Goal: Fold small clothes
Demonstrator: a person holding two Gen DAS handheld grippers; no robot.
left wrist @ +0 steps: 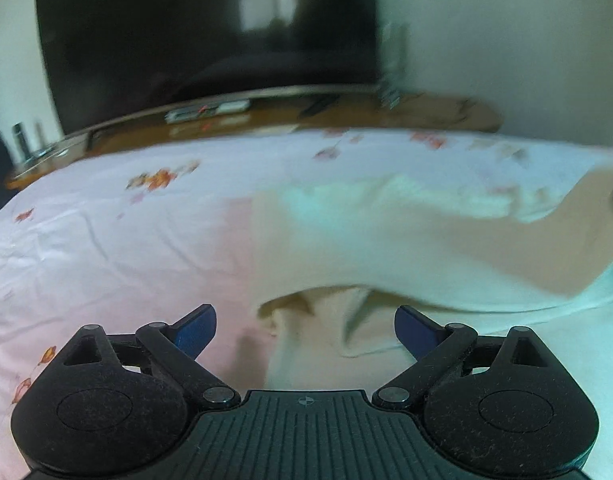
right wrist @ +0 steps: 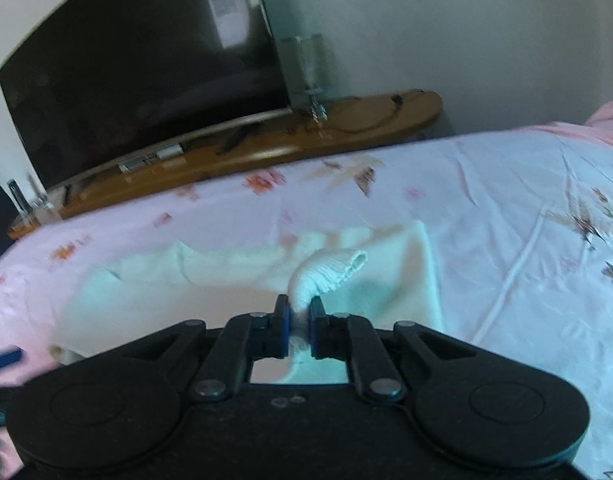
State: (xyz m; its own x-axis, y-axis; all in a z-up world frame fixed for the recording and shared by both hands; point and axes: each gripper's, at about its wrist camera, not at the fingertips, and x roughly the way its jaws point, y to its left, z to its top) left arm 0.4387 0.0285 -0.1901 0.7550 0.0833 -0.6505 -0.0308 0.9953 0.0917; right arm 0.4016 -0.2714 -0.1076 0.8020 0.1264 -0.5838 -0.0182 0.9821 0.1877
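A small pale mint-white knitted garment (left wrist: pixel 406 240) lies spread on the pink flowered bedsheet (left wrist: pixel 106 240). My left gripper (left wrist: pixel 305 326) is open, hovering just above the garment's near edge, its blue pads (left wrist: pixel 196 332) apart with a fold of cloth between them in the view. In the right wrist view the garment (right wrist: pixel 234 280) lies ahead. My right gripper (right wrist: pixel 299 312) is shut on its ribbed sleeve cuff (right wrist: pixel 330 272), lifted above the body of the garment. Motion blur softens the cloth.
A large dark TV (left wrist: pixel 206 40) stands on a wooden console (right wrist: pixel 266 144) beyond the bed's far edge, with small items and a glass object (right wrist: pixel 306 68) on it. A white wall is behind. The sheet (right wrist: pixel 526 220) extends to the right.
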